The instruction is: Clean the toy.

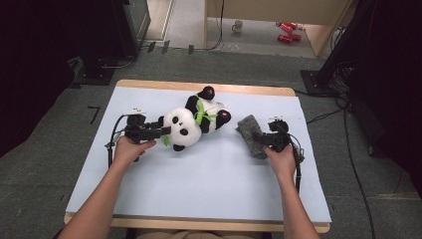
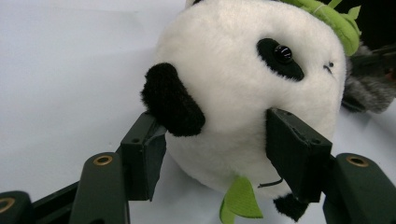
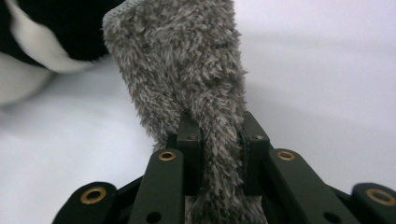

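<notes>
Losing the grey cloth (image 3: 187, 88) is my worry: my right gripper (image 3: 217, 140) pinches only one end of that shaggy strip near the desk's (image 1: 199, 184) right edge, and a tug could pull the pile free. My left gripper (image 2: 212, 149) stands spread around the panda's (image 2: 243, 88) round, plush head at mid-desk toward the far edge; squeezing there could make it squirt out sideways

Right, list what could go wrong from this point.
1. The left gripper has its jaws around the panda's head; the soft round plush could squeeze out if the hold is loose.
2. The right gripper pinches only a narrow fold of the grey fluffy cloth, which may slip free.
3. The cloth lies close to the panda, so dragging it could snag the toy.
</notes>
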### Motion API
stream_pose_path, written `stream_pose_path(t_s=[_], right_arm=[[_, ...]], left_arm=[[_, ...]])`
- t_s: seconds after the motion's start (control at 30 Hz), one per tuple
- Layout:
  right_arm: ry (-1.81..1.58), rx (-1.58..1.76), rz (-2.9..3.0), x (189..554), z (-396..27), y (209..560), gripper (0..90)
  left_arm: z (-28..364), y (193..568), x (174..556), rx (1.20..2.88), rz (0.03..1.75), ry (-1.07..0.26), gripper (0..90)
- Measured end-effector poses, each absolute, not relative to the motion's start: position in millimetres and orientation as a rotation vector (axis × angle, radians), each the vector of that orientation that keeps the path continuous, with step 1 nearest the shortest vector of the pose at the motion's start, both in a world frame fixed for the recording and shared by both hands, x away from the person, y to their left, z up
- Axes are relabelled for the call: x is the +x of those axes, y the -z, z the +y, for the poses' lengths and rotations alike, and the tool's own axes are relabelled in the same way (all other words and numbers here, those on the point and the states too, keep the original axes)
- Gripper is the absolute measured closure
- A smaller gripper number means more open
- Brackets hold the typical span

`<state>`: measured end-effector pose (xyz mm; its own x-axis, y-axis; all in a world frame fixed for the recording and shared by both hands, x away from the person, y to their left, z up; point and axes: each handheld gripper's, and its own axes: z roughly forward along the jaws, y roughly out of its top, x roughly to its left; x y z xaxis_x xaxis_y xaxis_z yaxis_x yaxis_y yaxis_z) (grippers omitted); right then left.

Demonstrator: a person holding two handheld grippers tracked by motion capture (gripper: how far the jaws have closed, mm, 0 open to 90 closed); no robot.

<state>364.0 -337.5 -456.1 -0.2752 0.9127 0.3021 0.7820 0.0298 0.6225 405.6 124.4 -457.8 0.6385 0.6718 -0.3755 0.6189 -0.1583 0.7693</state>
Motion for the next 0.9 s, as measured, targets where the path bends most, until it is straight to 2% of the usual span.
stream_pose_path(t_s=[0.2, 0.37, 0.47, 0.63, 0.9], right_arm=[[-0.99, 1.759, 2.162, 371.9, -330.4, 472.8, 65.2], [-1.027, 1.78, 2.173, 371.8, -337.3, 471.4, 46.9], [-1.041, 1.748, 2.188, 369.6, -339.9, 467.8, 39.7], [-1.104, 1.685, 2.174, 365.0, -341.2, 460.3, 35.1], [-1.178, 1.639, 2.156, 359.6, -349.0, 449.8, 34.8]], left_arm=[[126.7, 460.3, 408.3, 1.832, 1.04, -0.059, 34.4], [127.5, 458.9, 407.6, 1.835, 1.028, -0.071, 34.5], [128.8, 456.2, 406.1, 1.843, 1.03, -0.081, 34.5], [129.2, 453.0, 403.6, 1.86, 1.029, -0.09, 34.7], [130.3, 446.9, 400.5, 1.901, 1.024, -0.137, 34.7]])
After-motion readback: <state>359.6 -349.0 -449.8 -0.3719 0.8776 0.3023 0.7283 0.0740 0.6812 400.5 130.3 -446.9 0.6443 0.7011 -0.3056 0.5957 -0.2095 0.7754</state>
